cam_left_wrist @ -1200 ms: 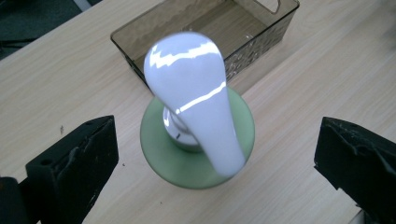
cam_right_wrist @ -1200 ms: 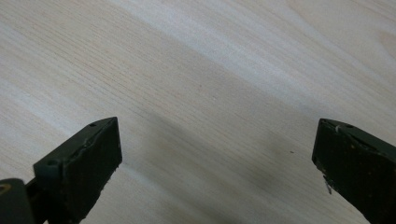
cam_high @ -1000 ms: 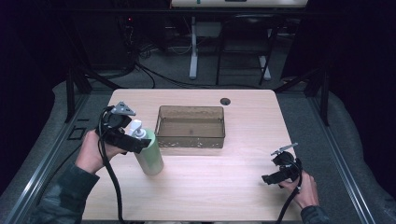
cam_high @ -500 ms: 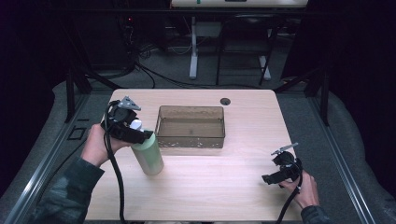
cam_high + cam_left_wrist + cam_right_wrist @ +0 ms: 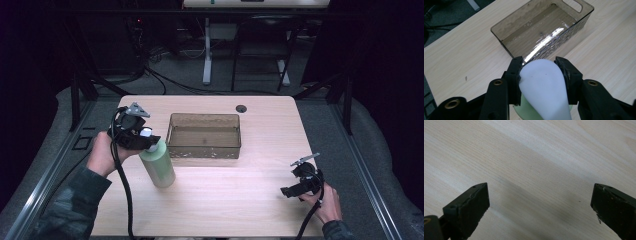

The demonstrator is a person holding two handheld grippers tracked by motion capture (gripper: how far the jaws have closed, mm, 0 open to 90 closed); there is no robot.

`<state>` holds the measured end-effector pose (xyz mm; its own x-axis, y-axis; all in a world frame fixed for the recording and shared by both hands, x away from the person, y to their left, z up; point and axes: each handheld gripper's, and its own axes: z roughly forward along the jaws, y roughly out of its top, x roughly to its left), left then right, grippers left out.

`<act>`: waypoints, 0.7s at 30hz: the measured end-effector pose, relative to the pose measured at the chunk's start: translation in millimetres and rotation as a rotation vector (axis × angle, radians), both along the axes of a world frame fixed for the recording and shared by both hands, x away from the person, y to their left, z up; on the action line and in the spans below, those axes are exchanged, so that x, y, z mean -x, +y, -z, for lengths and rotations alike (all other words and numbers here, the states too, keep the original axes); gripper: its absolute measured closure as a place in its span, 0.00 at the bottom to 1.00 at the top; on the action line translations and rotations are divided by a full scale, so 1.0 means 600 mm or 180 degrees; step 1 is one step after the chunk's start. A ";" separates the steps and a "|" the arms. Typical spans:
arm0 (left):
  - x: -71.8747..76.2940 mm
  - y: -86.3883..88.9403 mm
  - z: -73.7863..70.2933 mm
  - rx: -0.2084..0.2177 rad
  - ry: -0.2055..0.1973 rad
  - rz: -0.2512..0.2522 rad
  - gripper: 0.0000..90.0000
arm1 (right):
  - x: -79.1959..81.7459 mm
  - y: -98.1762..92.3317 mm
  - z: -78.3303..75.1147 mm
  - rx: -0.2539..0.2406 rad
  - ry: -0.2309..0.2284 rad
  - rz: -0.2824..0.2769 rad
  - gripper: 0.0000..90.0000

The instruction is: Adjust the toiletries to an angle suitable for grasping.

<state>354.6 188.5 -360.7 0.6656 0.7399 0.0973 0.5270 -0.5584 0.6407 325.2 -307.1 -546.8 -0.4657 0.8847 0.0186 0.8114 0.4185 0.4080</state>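
Obs.: left gripper (image 5: 145, 140) is clamping the white cap (image 5: 543, 82) of the green bottle (image 5: 158, 164); in the left gripper view both jaws are pressing against the cap's sides, closed as far as the cap allows.

Change over the last second: the bottle is moving away from the near-left part of the table (image 5: 260, 215) toward the far edge. It was leaning beside the near-left corner of the bin (image 5: 204, 135); now its cap is reaching level with the bin's left wall, and the body is tilting, base toward the near edge. The left hand (image 5: 102, 152) is travelling with it. Whether the base is resting on the table or just clear of it, I cannot tell.

Reading: the bottle is being carried toward the bin, probably for placing inside. The move is under way, not finished; the bottle is outside the bin, just left of it.

Container: smoky clear plastic bin, middle of the table toward the far edge, handle cut-out in its end wall. It is holding nothing; only reflections are showing on its floor.

Right gripper (image 5: 299, 184) is sitting idle near the near-right corner, unchanged in position, jaws spread wide with only bare tabletop between them. Right hand (image 5: 325, 202) is holding it low over the table.
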 end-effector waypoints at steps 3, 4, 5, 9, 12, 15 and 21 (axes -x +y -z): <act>-0.001 0.001 -0.001 -0.0012 -0.0009 0.0007 0.69 | 0.000 0.000 0.000 0.0001 0.0004 0.0002 0.02; -0.002 0.002 -0.001 -0.0017 -0.0012 0.0022 0.69 | 0.000 0.000 0.000 0.0011 0.0001 -0.0001 0.02; -0.002 0.002 -0.001 -0.0015 -0.0012 0.0033 0.69 | 0.000 0.000 0.000 0.0003 0.0004 0.0001 0.02; -0.004 -0.001 -0.001 -0.0016 -0.0019 0.0105 0.69 | 0.000 0.000 0.000 -0.0003 0.0009 0.0002 0.02; -0.007 -0.003 -0.001 0.0005 -0.0010 0.0160 0.69 | 0.000 -0.001 0.001 -0.0005 0.0013 -0.0001 0.02; -0.009 -0.005 -0.001 0.0020 -0.0022 0.0255 0.69 | 0.000 -0.001 0.001 -0.0007 0.0014 -0.0001 0.02; -0.016 -0.014 -0.003 0.0018 0.0003 0.0347 0.69 | 0.000 -0.001 0.001 0.0006 0.0018 -0.0002 0.02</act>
